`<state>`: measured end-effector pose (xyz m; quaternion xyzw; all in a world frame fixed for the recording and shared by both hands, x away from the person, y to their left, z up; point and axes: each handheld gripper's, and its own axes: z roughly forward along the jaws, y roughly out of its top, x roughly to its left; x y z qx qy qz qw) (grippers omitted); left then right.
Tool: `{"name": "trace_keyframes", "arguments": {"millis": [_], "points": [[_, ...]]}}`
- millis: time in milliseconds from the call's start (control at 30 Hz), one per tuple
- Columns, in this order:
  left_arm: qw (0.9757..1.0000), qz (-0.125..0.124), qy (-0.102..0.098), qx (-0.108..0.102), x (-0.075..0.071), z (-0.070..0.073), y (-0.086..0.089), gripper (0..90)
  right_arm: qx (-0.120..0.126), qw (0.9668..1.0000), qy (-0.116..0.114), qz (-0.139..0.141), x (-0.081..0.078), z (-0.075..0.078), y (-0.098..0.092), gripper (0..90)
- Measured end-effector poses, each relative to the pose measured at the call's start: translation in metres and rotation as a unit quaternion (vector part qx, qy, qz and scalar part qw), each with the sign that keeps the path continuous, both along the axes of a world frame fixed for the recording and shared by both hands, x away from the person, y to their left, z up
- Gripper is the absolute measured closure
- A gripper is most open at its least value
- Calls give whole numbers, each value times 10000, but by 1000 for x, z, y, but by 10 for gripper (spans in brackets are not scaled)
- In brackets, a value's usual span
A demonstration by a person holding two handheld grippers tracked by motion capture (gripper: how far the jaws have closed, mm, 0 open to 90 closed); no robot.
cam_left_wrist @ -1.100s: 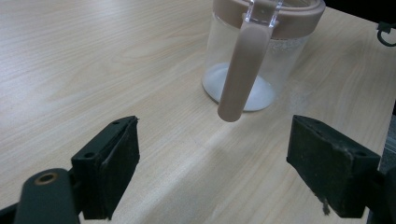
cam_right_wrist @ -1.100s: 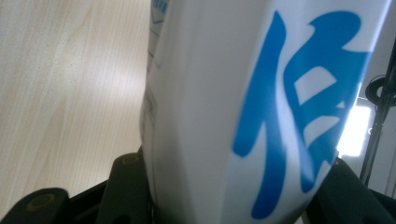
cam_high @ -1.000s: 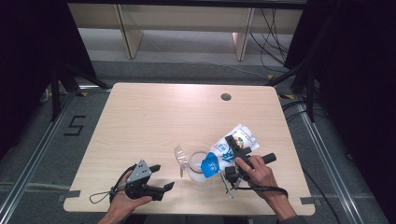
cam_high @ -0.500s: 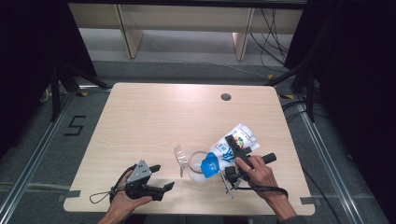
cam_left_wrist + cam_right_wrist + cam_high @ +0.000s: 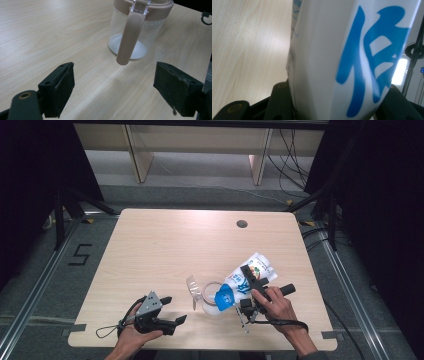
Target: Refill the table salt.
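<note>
Wooden table: right gripper, clamped on bag, tips it over jar; pouring unfinished, left gripper idle, jaws apart

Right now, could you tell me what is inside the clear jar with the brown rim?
The clear jar holds a thin white layer on its bottom, and white specks cling to the wall under the rim. Its brown handle hides part of the inside.

Black hand-held gripper with grey three-cornered top plate, looping black cable, worn square pads.
</note>
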<state>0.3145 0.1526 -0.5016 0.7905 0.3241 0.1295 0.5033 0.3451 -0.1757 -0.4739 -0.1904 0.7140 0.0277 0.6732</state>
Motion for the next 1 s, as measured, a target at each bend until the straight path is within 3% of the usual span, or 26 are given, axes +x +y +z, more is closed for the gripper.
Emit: {"name": "trace_keyframes", "arguments": {"millis": [33,333,367,633,667,1000], "points": [[10000,-2,0,5,0,0,0,164,107,9999,29,-23,0,-2,-1,538],[10000,-3,2,4,0,0,0,164,62,10000,53,-44,-1,-1,0,547],[10000,-1,1,5,0,0,0,164,6,10000,-37,50,0,0,1,549],[10000,9,-1,9,0,0,0,164,100,9999,4,17,0,-2,1,558],[10000,15,1,18,0,0,0,164,7,10000,27,12,0,0,1,559],[10000,-6,-3,6,0,0,0,164,28,10000,4,32,1,0,1,566]]}}
